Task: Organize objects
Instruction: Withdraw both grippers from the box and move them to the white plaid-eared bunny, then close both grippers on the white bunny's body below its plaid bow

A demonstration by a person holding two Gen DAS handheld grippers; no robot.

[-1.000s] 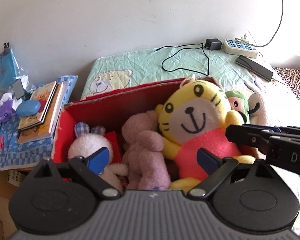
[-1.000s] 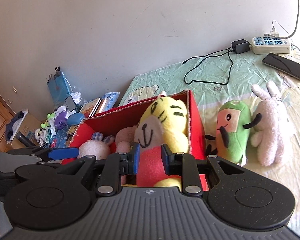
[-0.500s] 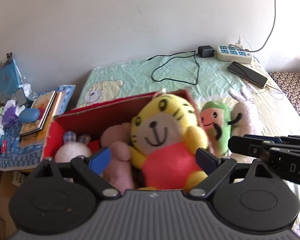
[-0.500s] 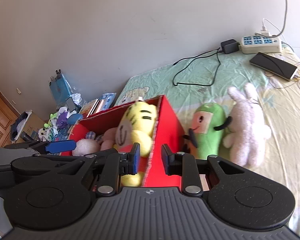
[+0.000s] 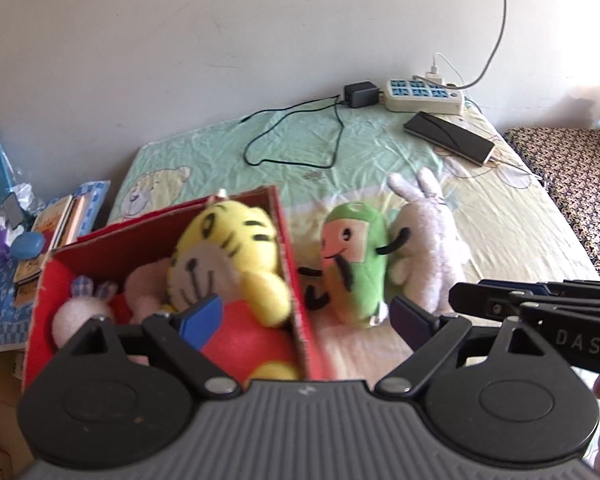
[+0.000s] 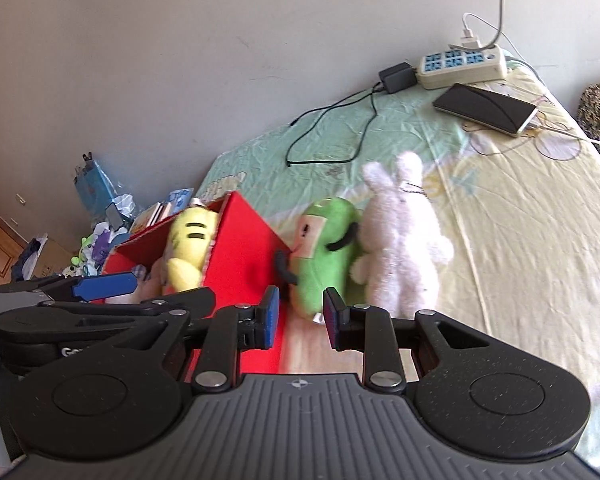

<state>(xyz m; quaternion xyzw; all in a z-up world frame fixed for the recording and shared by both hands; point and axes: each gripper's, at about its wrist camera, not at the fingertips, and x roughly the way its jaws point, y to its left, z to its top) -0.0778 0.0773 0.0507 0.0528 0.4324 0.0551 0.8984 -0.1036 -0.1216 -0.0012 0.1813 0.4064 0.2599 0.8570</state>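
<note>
The left tongs (image 5: pixel 306 314) are spread wide and hold nothing; the red box (image 5: pixel 296 280) wall stands between their tips, with the tiger (image 5: pixel 236 248) inside by the left tip and the green toy (image 5: pixel 356 256) on the bed (image 5: pixel 500 208) by the right tip. The right tongs (image 6: pixel 298 318) gape narrowly, empty, just short of the green toy, which leans against the box. The white rabbit (image 6: pixel 400 248) touches the toy's right side.
</note>
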